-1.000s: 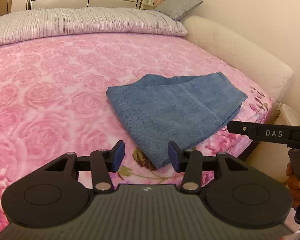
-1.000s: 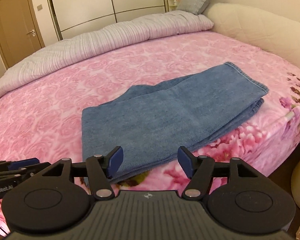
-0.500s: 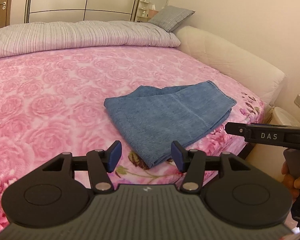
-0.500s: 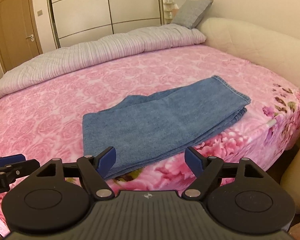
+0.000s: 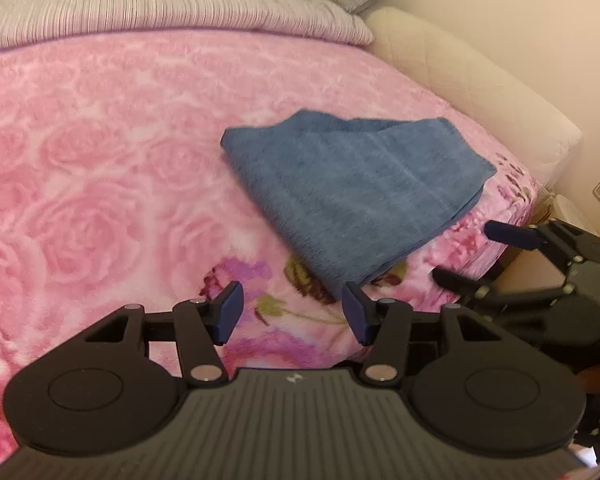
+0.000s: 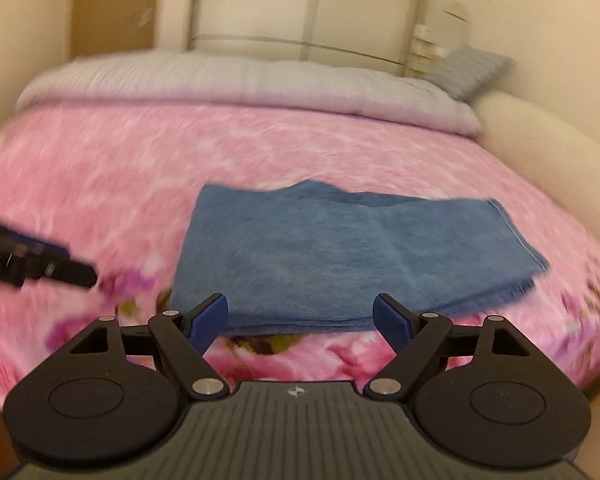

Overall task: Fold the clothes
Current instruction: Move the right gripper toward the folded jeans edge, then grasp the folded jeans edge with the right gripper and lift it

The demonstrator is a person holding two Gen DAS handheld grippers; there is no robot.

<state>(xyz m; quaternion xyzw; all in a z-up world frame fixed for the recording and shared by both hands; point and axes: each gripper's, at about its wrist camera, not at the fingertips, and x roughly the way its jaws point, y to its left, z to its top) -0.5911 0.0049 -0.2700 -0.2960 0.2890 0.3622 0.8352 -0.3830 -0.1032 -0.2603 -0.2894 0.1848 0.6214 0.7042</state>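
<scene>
Pink rose-patterned bed blanket (image 5: 100,168) carries the folded blue denim garment (image 5: 352,188) near its edge. Left tongs (image 5: 292,312) hang released and empty; right tongs (image 6: 300,318) are opening, empty, just short of it.

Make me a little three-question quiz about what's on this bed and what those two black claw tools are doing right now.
1. True or false: the blue folded cloth lies on the pink rose blanket.
2. Which gripper has its jaws wider apart: A the left gripper, B the right gripper?
3. Is either gripper holding anything?

Key
1. True; it lies near the bed's front edge.
2. B; its jaws are opening, with nothing between them.
3. No; both are empty, short of the cloth.
</scene>
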